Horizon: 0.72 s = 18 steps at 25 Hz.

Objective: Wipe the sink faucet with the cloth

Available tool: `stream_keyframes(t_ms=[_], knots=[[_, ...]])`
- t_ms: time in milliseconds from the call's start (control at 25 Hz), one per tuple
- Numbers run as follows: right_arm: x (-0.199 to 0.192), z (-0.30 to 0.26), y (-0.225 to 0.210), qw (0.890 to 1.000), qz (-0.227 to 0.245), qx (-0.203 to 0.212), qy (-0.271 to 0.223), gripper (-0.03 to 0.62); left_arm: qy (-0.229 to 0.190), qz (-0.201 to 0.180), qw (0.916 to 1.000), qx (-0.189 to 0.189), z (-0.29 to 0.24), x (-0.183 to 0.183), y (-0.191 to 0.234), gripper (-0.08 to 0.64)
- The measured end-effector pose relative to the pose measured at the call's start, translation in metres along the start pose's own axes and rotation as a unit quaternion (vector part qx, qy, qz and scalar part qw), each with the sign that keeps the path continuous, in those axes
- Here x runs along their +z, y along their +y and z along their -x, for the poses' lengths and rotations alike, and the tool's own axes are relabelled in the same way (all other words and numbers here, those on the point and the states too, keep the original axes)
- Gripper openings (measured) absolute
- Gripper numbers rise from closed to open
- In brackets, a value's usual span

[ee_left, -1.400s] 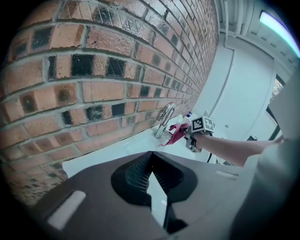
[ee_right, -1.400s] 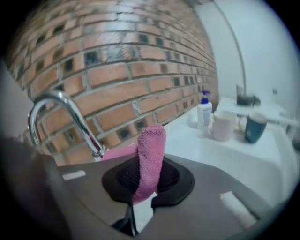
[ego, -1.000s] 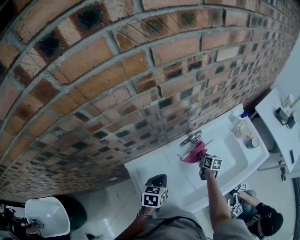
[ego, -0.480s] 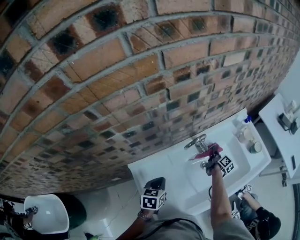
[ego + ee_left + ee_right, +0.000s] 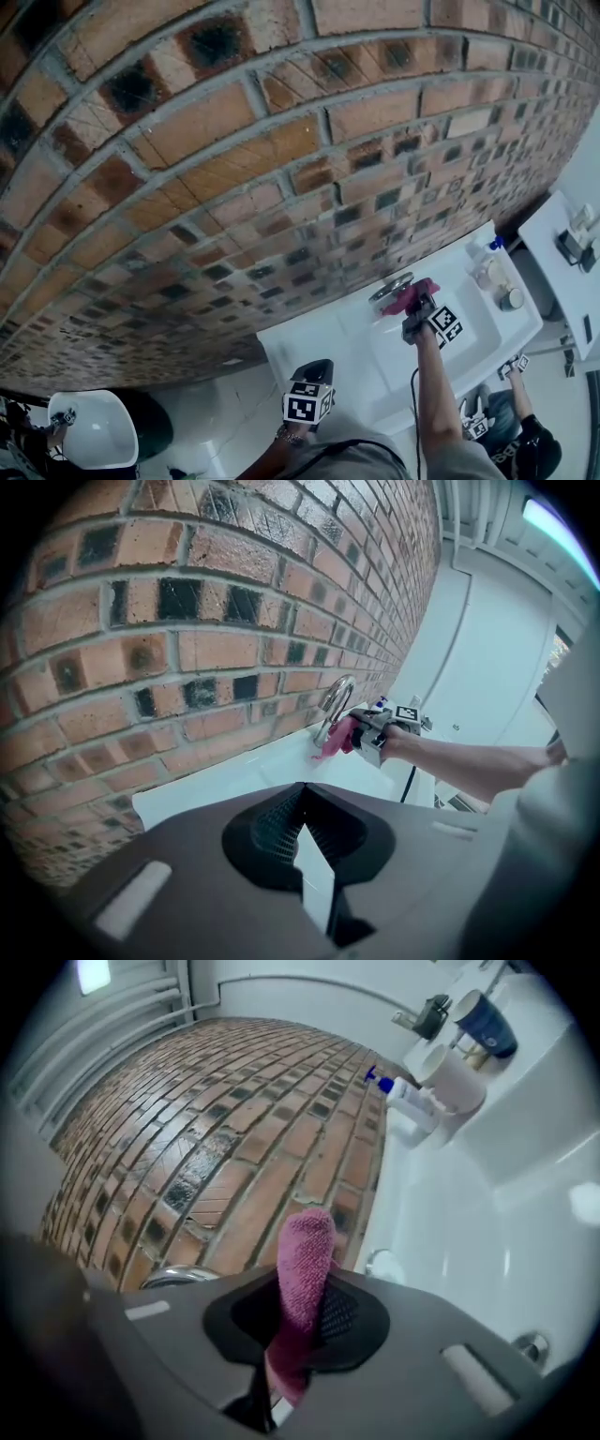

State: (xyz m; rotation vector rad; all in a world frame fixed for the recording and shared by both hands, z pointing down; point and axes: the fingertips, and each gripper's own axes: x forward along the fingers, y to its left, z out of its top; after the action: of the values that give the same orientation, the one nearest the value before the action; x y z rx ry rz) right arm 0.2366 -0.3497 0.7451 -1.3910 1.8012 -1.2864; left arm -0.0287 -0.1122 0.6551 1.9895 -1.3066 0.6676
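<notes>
Right gripper view: pink cloth clamped in the right tool, jaws shut on its lower part, with the free end sticking up past the tips as a rolled stub. Chrome faucet sits just left of the cloth here.

Head view: cloth is against the faucet on its right side, at the back rim of the white sink. Right tool reaches in from the front, arm stretched over the basin.

Left gripper view confirms it: cloth is bunched at the lower part of the curved faucet.

Left tool: jaws together, nothing between them. In head view it hangs near the sink's left front corner, well apart from the faucet.

Brick wall runs behind the sink. A bottle with a blue cap stands at the sink's far right end.
</notes>
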Motion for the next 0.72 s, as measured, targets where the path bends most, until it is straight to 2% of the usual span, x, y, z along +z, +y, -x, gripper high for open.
stream_keyframes(t_ms=[160, 240, 320, 400, 480, 520, 560, 600, 640, 720], knots=[[0.016, -0.02, 0.039, 0.994, -0.025, 0.102, 0.014, 0.048, -0.009, 0.0, 0.9999, 0.005, 0.005, 0.005, 0.005, 0.02], [0.025, -0.013, 0.064, 0.986, -0.03, 0.164, 0.016, 0.048, -0.011, 0.006, 0.9999, 0.008, 0.008, 0.004, 0.01, 0.02], [0.034, 0.003, 0.1, 0.973, -0.019, 0.23, 0.012, 0.046, -0.011, 0.009, 0.9999, 0.007, 0.008, 0.002, 0.011, 0.02], [0.033, 0.012, 0.148, 0.959, 0.034, 0.279, 0.024, 0.046, -0.013, 0.01, 0.9999, 0.004, 0.008, 0.002, 0.012, 0.02], [0.016, 0.013, 0.186, 0.949, 0.146, 0.275, 0.058, 0.046, -0.014, 0.01, 0.9999, 0.0, 0.007, 0.003, 0.01, 0.02], [0.002, 0.012, 0.199, 0.938, 0.219, 0.258, 0.08, 0.046, -0.015, 0.009, 0.9998, -0.003, 0.007, 0.003, 0.009, 0.02], [-0.016, 0.012, 0.207, 0.919, 0.295, 0.24, 0.102, 0.046, -0.016, 0.006, 0.9998, -0.006, 0.006, 0.004, 0.007, 0.02], [-0.034, 0.012, 0.212, 0.894, 0.369, 0.223, 0.121, 0.046, -0.017, 0.003, 0.9998, -0.009, 0.006, 0.005, 0.004, 0.02], [-0.054, 0.015, 0.214, 0.864, 0.436, 0.209, 0.137, 0.046, -0.018, 0.0, 0.9998, -0.012, 0.005, 0.006, 0.002, 0.02], [-0.092, 0.02, 0.215, 0.797, 0.552, 0.188, 0.157, 0.046, -0.021, -0.005, 0.9996, -0.017, 0.005, 0.008, 0.0, 0.02]])
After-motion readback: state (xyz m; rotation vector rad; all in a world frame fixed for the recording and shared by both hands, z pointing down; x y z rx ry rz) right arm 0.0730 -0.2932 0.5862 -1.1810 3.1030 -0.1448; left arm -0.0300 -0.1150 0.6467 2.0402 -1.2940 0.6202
